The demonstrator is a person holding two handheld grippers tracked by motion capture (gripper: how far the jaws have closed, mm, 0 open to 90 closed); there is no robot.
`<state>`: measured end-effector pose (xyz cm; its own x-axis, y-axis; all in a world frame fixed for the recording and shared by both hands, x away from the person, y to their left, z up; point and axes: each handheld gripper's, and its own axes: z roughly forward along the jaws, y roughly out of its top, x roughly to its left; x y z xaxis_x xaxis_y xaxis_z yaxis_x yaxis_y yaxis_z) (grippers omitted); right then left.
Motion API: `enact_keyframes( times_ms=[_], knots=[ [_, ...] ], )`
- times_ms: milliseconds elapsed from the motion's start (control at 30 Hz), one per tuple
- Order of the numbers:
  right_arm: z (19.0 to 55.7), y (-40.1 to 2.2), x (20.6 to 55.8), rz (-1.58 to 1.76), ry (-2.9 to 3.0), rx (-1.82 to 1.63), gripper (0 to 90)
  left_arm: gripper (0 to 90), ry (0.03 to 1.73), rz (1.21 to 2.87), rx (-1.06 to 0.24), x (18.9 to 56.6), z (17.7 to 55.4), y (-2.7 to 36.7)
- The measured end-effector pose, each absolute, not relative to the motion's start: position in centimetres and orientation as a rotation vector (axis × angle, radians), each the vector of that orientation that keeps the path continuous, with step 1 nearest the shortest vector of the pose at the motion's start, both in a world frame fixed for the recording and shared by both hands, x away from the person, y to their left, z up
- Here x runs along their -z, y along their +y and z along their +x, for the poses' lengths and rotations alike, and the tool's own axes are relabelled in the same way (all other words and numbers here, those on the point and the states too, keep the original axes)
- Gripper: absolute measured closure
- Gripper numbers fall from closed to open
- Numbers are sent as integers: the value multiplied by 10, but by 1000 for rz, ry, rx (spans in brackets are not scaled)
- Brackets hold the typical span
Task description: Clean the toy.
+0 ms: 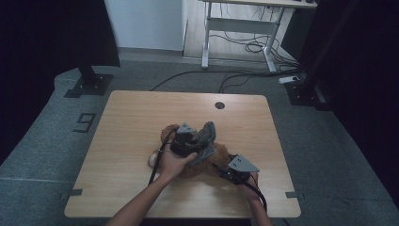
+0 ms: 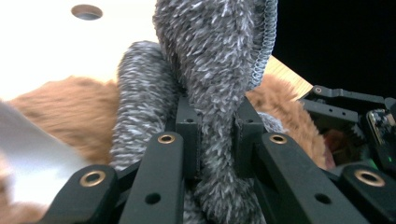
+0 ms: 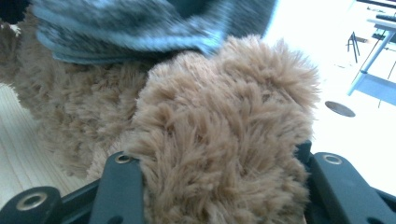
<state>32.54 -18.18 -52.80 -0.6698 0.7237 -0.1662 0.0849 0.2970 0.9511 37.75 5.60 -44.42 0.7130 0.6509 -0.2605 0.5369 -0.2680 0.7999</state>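
Plush bear [image 1: 188, 162], brown and shaggy, lies near the middle of the wooden table [image 1: 131, 117], slightly toward your edge, with a grey fuzzy garment [image 1: 205, 136] bunched over its upper part. Your left gripper [image 2: 217, 133] is clamped tight on a fold of that grey fabric; in the left gripper view the fold rises straight up between the two black pads, squeezed narrow. Your right gripper [image 3: 219, 186] is pinching a thick brown limb or lobe of the bear, with the fur bulging out over both jaws; which limb it is you cannot tell from this close. Expect both things to be light, soft and floppy: the bear will sag and swing rather than hold any pose, and the knit will stretch before it slides. Long pile is slippery under hard pads, so bite deep into the stuffing, not just the fur tips. For the garment, grip near a hem or edge where the cloth is doubled. Nothing is fragile, though a hard tug could strain a seam.
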Motion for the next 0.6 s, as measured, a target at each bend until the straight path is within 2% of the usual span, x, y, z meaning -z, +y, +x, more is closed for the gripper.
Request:
enact_keyframes(
  times_ms=[467,600],
  knots=[
    [325,-182,529,723,1971,-1396,494,769,1064,1834,-211,456,372,150],
    [324,-182,529,722,1966,-1394,494,768,1113,1816,-193,462,374,172]
  ],
)
